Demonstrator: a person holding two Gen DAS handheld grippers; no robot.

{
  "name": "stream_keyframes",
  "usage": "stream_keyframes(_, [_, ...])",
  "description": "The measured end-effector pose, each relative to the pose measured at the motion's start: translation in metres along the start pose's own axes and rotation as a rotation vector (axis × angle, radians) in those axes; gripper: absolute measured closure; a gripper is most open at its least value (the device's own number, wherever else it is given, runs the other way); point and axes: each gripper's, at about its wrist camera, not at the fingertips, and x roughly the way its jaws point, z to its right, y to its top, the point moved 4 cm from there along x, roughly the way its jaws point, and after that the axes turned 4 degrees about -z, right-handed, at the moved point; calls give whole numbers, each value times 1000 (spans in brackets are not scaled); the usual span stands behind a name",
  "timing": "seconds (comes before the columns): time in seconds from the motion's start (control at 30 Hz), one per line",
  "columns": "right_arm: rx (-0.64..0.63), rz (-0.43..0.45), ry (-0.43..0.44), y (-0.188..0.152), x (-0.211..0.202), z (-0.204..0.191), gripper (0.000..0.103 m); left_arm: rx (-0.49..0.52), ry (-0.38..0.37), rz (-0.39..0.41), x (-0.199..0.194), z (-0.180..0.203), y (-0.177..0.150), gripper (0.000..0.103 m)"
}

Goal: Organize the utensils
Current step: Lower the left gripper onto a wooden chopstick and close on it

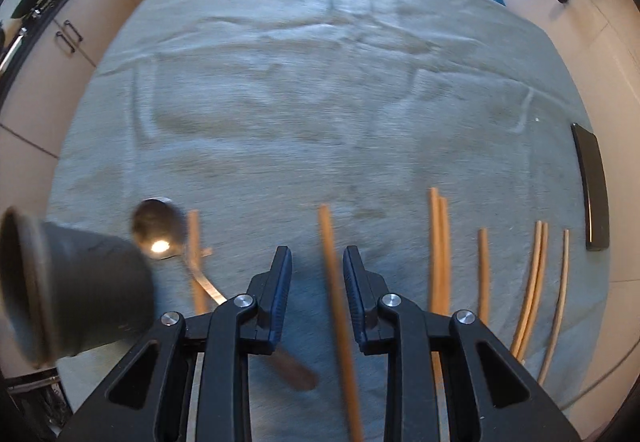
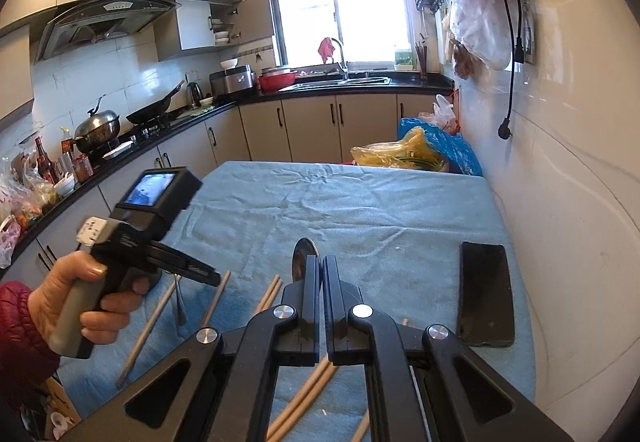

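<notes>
Several wooden chopsticks lie side by side on the blue cloth (image 1: 320, 102). One chopstick (image 1: 334, 282) runs between the fingers of my left gripper (image 1: 316, 254), which points down at it; the jaws stand apart and the pads do not press on it. Left of it a metal spoon (image 1: 158, 230) lies across another chopstick (image 1: 195, 262). More chopsticks (image 1: 438, 250) lie to the right. My right gripper (image 2: 322, 260) is shut on a second metal spoon (image 2: 305, 252), whose bowl sticks out past the fingertips. A hand (image 2: 80, 302) holds the left gripper (image 2: 208, 278) low over the cloth.
A dark grey cup (image 1: 72, 282) stands at the table's left edge. A black phone (image 2: 486, 294) lies by the right edge near the white wall. Yellow and blue plastic bags (image 2: 420, 152) sit past the far end. Kitchen counters (image 2: 180, 122) run along the left.
</notes>
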Motion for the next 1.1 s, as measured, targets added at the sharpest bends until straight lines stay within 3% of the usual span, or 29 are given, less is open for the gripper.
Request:
stream_keyframes(0.07, [1, -5, -1, -2, -2, 1, 101, 16, -9, -17, 9, 10, 1, 99])
stream_keyframes(0.17, [3, -4, -9, -5, -4, 3, 101, 30, 39, 19, 9, 18, -1, 99])
stream_keyframes(0.3, [6, 1, -16, -3, -9, 2, 101, 40, 5, 71, -5, 21, -9, 99])
stream_keyframes(0.67, [-32, 72, -78, 11, -36, -18, 101, 76, -79, 340, -124, 4, -43, 103])
stream_keyframes(0.8, [-37, 84, -88, 17, -40, -24, 101, 110, -92, 290, -119, 7, -43, 103])
stream_keyframes(0.93, [-21, 82, -105, 16, -43, -20, 101, 111, -85, 170, -77, 13, -34, 97])
stream_keyframes(1.1, [5, 73, -109, 12, -46, -7, 101, 79, -78, 77, -29, 19, -19, 94])
